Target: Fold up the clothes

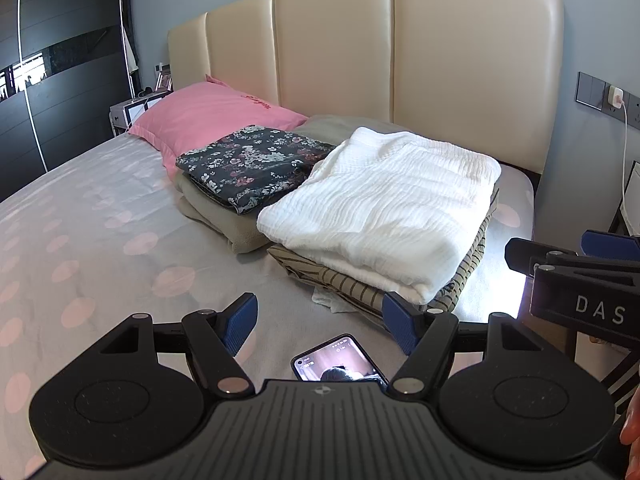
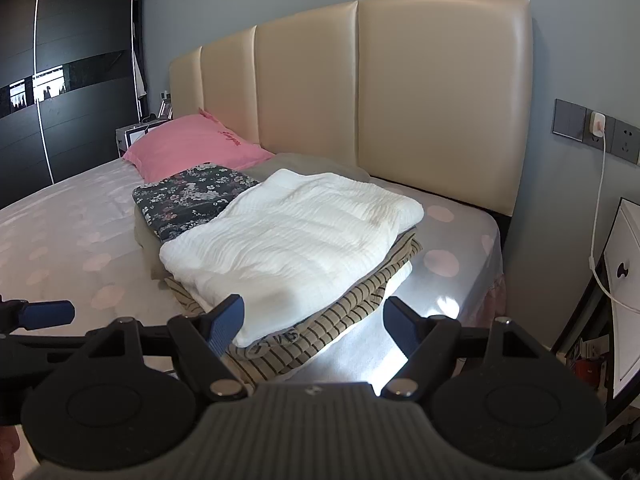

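A folded white crinkled cloth lies on top of a folded striped olive garment near the bed's right side. Left of it a folded dark floral garment rests on a folded beige blanket. My left gripper is open and holds nothing, hovering just short of the stack. My right gripper is open too, above the stack's near corner; in the left wrist view its body is at the right edge.
A phone with a lit screen lies on the dotted grey sheet under my left gripper. A pink pillow sits by the cream headboard. A charger cable hangs by a white cabinet on the right.
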Available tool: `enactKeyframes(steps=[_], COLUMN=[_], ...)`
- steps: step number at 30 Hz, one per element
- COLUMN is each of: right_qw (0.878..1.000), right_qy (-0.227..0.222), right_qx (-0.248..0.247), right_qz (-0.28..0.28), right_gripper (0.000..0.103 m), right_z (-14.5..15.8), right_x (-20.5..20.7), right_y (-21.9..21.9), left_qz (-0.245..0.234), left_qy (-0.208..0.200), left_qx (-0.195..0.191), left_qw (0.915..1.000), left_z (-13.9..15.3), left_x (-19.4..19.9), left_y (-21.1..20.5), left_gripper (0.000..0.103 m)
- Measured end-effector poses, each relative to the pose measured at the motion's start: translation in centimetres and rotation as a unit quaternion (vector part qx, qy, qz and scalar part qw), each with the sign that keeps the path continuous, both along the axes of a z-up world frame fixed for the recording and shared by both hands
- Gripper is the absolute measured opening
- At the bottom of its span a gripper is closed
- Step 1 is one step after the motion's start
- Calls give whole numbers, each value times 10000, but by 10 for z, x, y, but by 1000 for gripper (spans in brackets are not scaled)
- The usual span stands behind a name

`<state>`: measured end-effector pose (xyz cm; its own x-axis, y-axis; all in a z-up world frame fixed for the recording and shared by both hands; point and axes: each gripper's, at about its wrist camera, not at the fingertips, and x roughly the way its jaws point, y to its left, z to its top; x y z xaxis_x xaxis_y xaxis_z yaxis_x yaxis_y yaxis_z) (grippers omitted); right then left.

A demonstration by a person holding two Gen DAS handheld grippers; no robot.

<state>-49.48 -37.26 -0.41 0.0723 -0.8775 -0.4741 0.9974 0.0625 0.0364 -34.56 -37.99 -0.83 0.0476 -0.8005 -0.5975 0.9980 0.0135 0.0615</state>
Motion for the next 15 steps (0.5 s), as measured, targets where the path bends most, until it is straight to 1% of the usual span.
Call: enactKeyframes(steps=[8,15], right_qw=[10000,10000], right_qy=[-4,4], right_qx=[-8,-35], right_qz=[-2,21], right_gripper=[79,79], right_z=[0,1], right_x=[1,2], right_y=[1,2], left_qz=[51,1], left_qy=[-79,-20], left_qx=[-87,-193], left_qw=[9999,9998], left_z=[2,5], left_x=[12,12], left_y=[1,4], left_gripper=[68,68])
